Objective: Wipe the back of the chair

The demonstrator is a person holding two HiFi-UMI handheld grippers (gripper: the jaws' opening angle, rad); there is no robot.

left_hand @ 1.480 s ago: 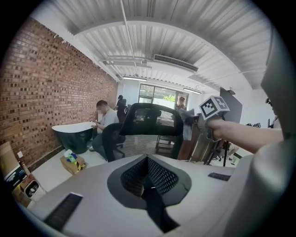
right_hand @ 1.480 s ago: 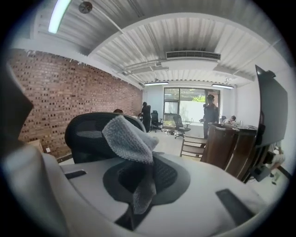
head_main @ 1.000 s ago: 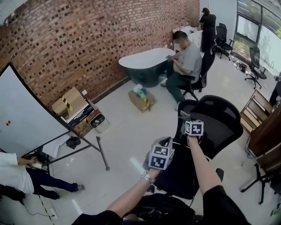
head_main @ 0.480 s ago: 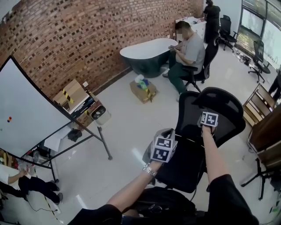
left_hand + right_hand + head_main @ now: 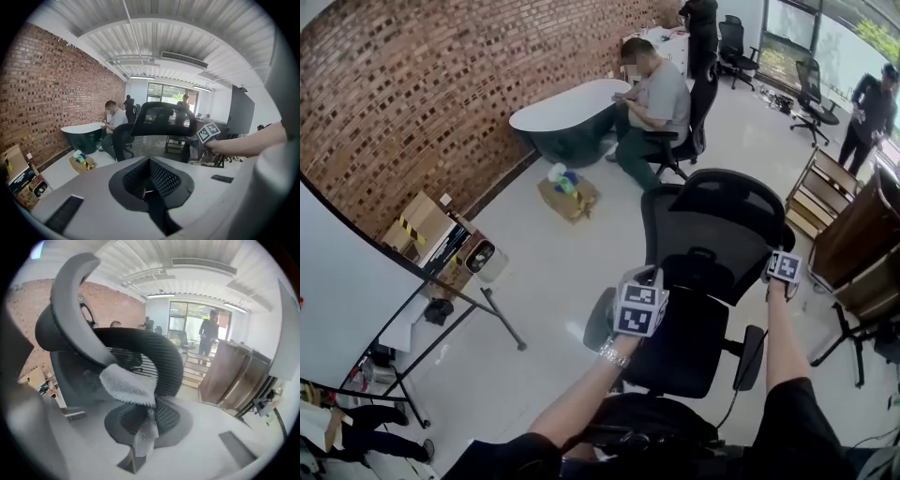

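Black mesh office chair (image 5: 712, 234) stands on the pale floor. Right gripper (image 5: 781, 269) is at the backrest's right edge, fingers clamped on a grey cloth (image 5: 127, 386); left gripper (image 5: 639, 307) hovers near the chair, fingers together on nothing.

Black mesh chair back (image 5: 712, 239), nubbly grey cloth (image 5: 127, 385), glossy floor (image 5: 553, 272)

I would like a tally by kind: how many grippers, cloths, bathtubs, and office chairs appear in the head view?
Grippers: 2, the left gripper and the right gripper
Cloth: 1, clamped in the right gripper
Bathtub: 1
Office chairs: 4
Total: 8
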